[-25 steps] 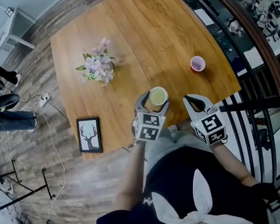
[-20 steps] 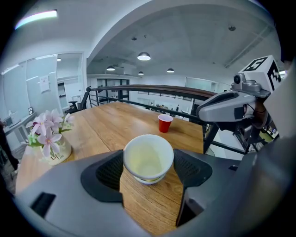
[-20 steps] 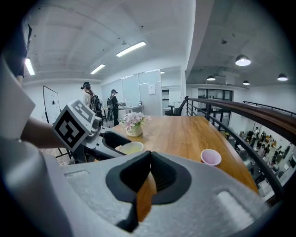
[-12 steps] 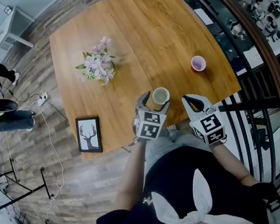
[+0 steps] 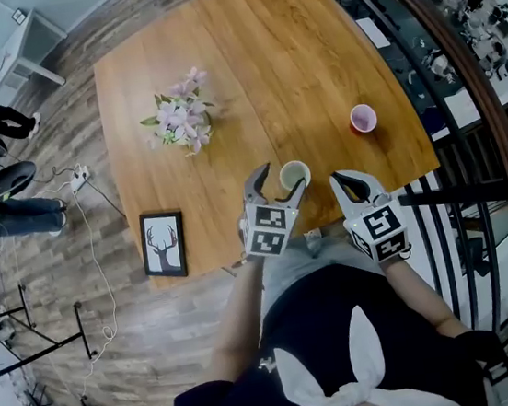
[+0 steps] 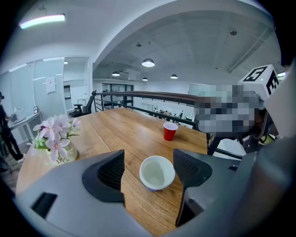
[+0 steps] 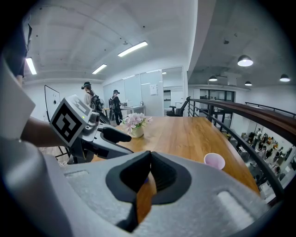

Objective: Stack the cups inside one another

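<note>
A white cup (image 5: 294, 176) with a bluish outside stands upright on the wooden table (image 5: 291, 62) near its front edge. My left gripper (image 5: 281, 182) is open, with a jaw on each side of the cup and a gap to both pads. In the left gripper view the white cup (image 6: 157, 172) sits between the jaws of the left gripper (image 6: 149, 159), untouched. A red cup (image 5: 363, 119) stands alone to the far right, and this red cup (image 6: 170, 131) also shows beyond the white one. My right gripper (image 5: 339, 180) hovers at the table's front edge, shut and empty. From there the red cup (image 7: 214, 161) is ahead on the right.
A vase of pink flowers (image 5: 180, 123) stands at the table's middle left. A framed deer picture (image 5: 163, 245) lies at the front left corner. A black railing (image 5: 464, 105) runs along the table's right side. People stand far off on the left floor.
The white cup, held higher a second ago, has come down onto the table. The left jaws have spread and let it go. The right gripper has stayed still.
</note>
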{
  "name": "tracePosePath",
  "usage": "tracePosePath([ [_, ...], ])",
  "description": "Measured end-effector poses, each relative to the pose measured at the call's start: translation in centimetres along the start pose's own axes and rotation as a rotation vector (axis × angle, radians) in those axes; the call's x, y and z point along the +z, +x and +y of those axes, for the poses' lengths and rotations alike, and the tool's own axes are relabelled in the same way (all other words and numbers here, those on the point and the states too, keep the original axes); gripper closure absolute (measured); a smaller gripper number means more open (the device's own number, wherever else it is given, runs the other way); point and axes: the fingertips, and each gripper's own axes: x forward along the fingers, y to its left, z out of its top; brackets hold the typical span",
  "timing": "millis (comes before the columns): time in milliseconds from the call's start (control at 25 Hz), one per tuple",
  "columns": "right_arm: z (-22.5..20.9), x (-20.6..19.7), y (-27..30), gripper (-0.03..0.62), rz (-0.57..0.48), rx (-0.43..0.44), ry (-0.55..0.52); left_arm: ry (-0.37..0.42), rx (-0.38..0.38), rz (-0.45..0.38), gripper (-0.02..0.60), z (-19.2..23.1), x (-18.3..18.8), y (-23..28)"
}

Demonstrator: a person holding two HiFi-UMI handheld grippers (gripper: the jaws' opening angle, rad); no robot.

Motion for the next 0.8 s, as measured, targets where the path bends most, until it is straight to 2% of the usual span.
tracePosePath([
  [80, -0.1, 0.1, 0.1, 0.595, -0.004, -0.001, 0.000, -0.009, 0.020, -0.027, 0.255, 0.7, 0.9, -0.8],
  [120, -0.2, 0.2, 0.1, 0.595, -0.006, -0.001, 0.001, -0.017, 0.039, -0.042, 0.301, 1.1, 1.3, -1.2],
  [160, -0.2, 0.2, 0.1, 0.595, -0.007, -0.001, 0.001, -0.024, 0.064, -0.059, 0.372, 1.6, 1.6, -1.6],
  [240, -0.3, 0.3, 0.2, 0.595, -0.011, 0.000, 0.001, -0.039, 0.102, -0.087, 0.557, 2.5, 2.1, -2.4],
  [800, -0.7, 0.8, 0.1, 0.595, -0.038, -0.007, 0.002, -0.078, 0.116, -0.066, 0.565, 3.6, 0.9, -3.7],
])
